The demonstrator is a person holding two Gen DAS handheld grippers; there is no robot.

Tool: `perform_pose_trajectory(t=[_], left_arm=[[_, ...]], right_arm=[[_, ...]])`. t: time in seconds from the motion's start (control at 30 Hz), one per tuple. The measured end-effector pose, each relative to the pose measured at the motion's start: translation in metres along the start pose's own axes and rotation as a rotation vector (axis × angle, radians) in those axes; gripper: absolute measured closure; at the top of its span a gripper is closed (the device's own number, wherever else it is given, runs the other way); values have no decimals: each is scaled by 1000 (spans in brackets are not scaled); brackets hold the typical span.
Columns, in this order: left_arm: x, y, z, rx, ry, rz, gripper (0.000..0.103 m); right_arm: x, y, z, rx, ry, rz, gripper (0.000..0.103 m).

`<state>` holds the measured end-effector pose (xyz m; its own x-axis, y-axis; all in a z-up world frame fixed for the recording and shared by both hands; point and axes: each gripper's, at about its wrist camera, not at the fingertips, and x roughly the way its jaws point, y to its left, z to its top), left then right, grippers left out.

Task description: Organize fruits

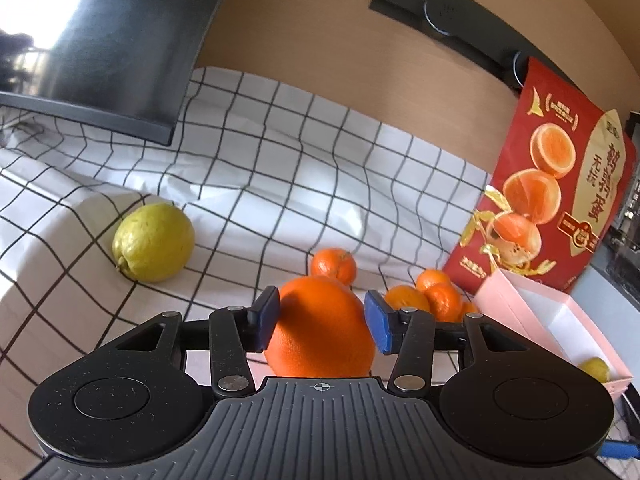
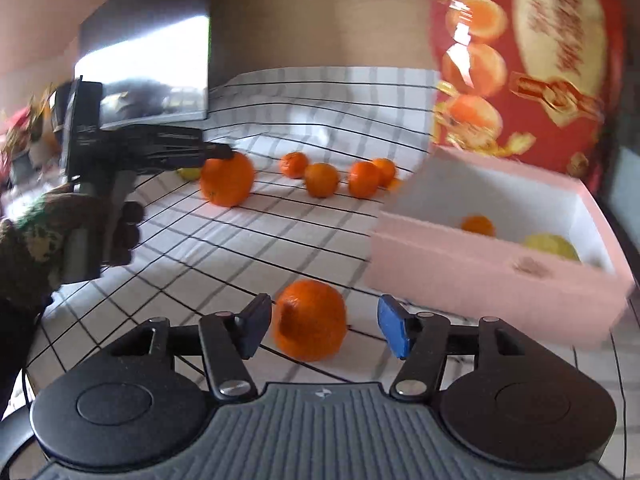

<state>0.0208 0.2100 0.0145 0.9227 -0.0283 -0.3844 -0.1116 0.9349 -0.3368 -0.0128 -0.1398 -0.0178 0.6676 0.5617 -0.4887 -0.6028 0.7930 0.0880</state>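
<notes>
A large orange (image 1: 320, 332) lies on the checked cloth (image 1: 280, 152) between the blue pads of my left gripper (image 1: 322, 312), and both pads press on its sides. In the right wrist view that same gripper (image 2: 222, 156) rests on the large orange (image 2: 227, 178) at the left. My right gripper (image 2: 320, 320) is open around a second orange (image 2: 310, 320) on the cloth, with a gap at each pad. Small mandarins (image 2: 321, 180) lie further back. The pink box (image 2: 480, 264) to the right holds a small orange (image 2: 477, 225) and a yellow fruit (image 2: 550, 245).
A yellow-green fruit (image 1: 154, 242) sits on the cloth at the left. A red printed bag (image 1: 560, 184) stands behind the pink box (image 1: 520, 304). A dark monitor (image 1: 100, 40) is at the back left. A person's hand (image 2: 120, 232) grips the left tool's handle.
</notes>
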Motion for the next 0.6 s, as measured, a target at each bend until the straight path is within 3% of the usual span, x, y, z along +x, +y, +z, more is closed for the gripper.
perform_pose_trajectory(t=[0.07,0.2,0.27,0.33,0.4,0.5,0.6], left_arm=[[-5,-3,1,-5,25,-20,52],[-19,-14,-1,-21,68,-156,52],[-27,-19,-2,-44,44,-201,52],[-33,-33,-4,31,-25,-108,52],[-28,-44,-4,112,-46,-29,52],[-8,-55,0,127,-1,-65,52],[18,-69,4,158,21,-27,52]], right_arm=[[-3,-8,-6,21,-25,-7,35],[-7,-14,-9,51,-50,-8,35],[-6,-12,-9,43,-49,-5,35],[-6,-10,-10,39,-52,-13,35],[-7,-10,-11,38,-54,-22,34],[-6,-10,-11,36,-50,-24,34],[-4,-11,-11,40,-40,-20,33]])
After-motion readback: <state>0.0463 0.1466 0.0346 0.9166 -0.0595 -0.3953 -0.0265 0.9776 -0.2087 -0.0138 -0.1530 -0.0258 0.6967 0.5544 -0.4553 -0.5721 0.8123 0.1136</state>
